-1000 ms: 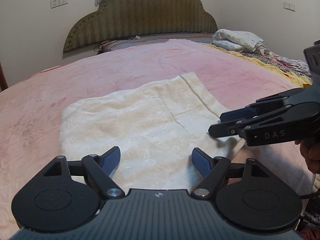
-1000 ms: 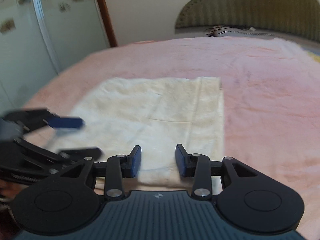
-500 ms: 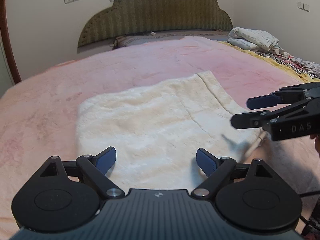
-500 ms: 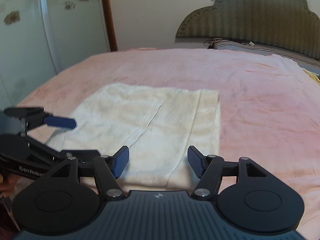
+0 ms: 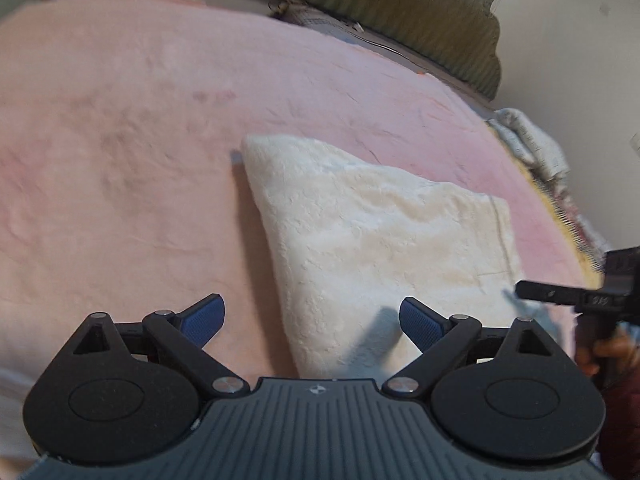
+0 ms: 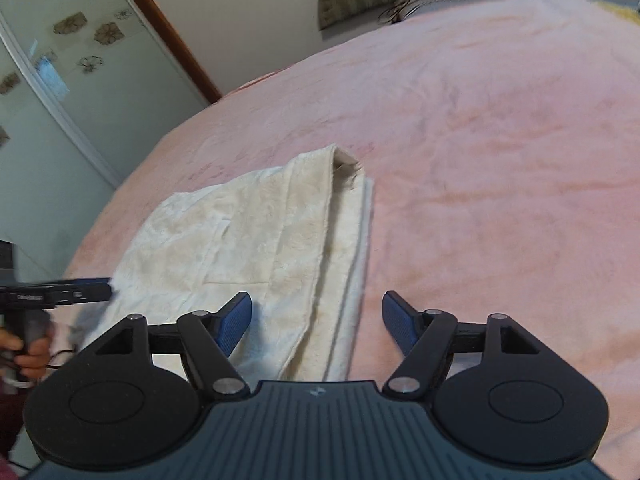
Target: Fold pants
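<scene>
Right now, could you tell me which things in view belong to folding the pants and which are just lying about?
Part of the job:
- cream pants, folded flat on the pink blanket
- left gripper, open
- right gripper, open

Just lying about:
- bundled bedding at the bed's far edge
- green headboard
- wardrobe door

bedroom | pink blanket (image 6: pixel 500 160) on bed (padded headboard (image 5: pixel 400 12))

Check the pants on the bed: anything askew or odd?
Mostly tidy. The folded cream pants lie flat on the pink blanket, but at the far corner the top layer lifts and gapes open, so the edges don't line up there. Both tongs, left and right, are open and empty.
</scene>
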Demonstrator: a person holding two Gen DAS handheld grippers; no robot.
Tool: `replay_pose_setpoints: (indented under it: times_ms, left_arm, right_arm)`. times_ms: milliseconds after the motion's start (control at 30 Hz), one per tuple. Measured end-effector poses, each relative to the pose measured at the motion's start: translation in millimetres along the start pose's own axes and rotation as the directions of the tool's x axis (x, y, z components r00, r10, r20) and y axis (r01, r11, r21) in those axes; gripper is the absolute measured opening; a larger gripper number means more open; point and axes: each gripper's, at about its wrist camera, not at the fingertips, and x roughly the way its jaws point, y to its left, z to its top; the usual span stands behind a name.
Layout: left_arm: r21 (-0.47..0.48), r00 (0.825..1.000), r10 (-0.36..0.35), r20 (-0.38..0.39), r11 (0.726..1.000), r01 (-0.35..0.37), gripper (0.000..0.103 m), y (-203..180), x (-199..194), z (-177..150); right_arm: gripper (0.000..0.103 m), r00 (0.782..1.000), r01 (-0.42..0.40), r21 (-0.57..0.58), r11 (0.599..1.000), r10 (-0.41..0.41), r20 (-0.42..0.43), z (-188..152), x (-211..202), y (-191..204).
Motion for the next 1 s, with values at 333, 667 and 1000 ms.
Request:
replay_pose_setpoints:
  times_ms: [333, 667, 1000]
  left_arm:
    - [-0.157, 0.955, -0.294, -0.027, 0.945, 0.286, 0.100, 12.4, 34.8, 17.2]
    - [0.011, 0.992, -0.124, 0.037, 0.992, 0.124, 0.034, -15.5, 28.5, 6.4]
    - [0.170, 0.977, -0.017, 0.212, 0.985, -0.020, 0.019, -40.9, -22.7, 22.8]
  right_arm:
    - [0.076, 0.947, -0.303, 0.104, 0.947, 0.312, -0.078, 28.3, 33.1, -29.7]
    - [0.037, 0.976, -0.209, -0.008, 0.978, 0.208, -0.058, 27.5, 42.6, 10.4]
    - [0.027, 0.979, -0.197, -0.250, 0.948, 0.202, -0.004, 64.0, 26.7, 80.6]
